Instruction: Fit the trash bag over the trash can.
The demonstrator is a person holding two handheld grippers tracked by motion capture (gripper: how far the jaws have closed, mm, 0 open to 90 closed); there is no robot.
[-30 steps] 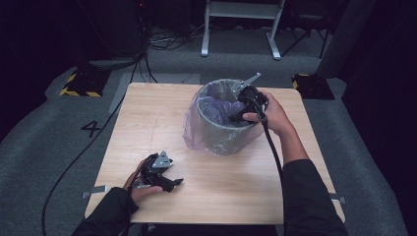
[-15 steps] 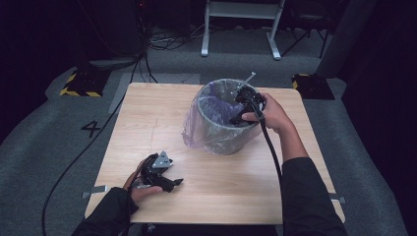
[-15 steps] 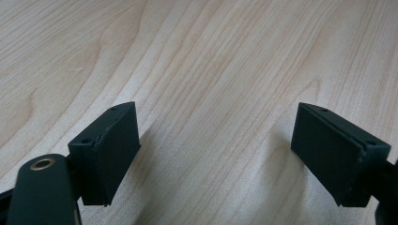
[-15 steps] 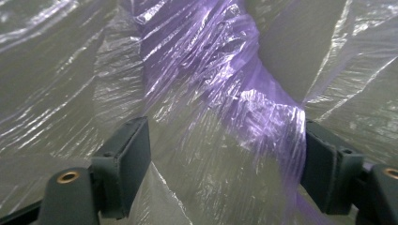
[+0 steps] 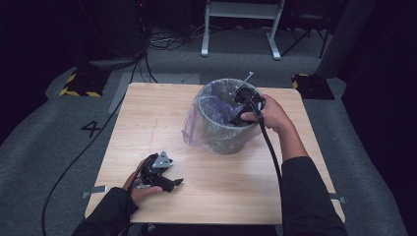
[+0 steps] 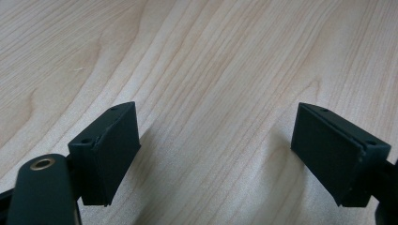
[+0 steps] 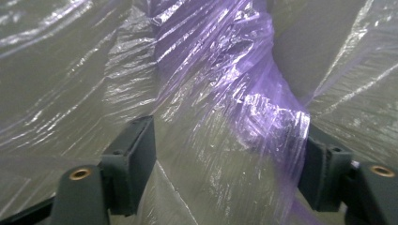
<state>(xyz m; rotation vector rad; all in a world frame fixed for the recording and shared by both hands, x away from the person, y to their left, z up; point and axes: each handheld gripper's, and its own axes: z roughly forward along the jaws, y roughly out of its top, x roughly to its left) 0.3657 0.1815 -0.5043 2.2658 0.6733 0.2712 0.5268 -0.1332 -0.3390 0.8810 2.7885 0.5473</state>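
Observation:
A grey round bin (image 5: 221, 133) stands on the wooden table (image 5: 147, 118), lined with a thin purple plastic bag (image 5: 194, 130) that spills over its left side. My right gripper (image 5: 236, 118) reaches over the bin's right rim and dips inside it. In the right gripper view my right gripper (image 7: 225, 173) is open, its jaws wide apart, with crinkled purple bag film (image 7: 234, 98) draped between and past them. My left gripper (image 5: 169, 183) rests near the table's front left, held in a hand. The left gripper (image 6: 216, 154) is open over bare wood.
The table's right edge lies close beside the bin. Beyond the table, grey carpet holds cables (image 5: 162, 42), a white metal stand (image 5: 241, 24), and yellow-black striped floor blocks (image 5: 78, 83). A number 4 (image 5: 92, 129) is marked on the floor at left.
The right gripper has shifted slightly at the bin's right rim, a little deeper into the bin. The left gripper has not moved.

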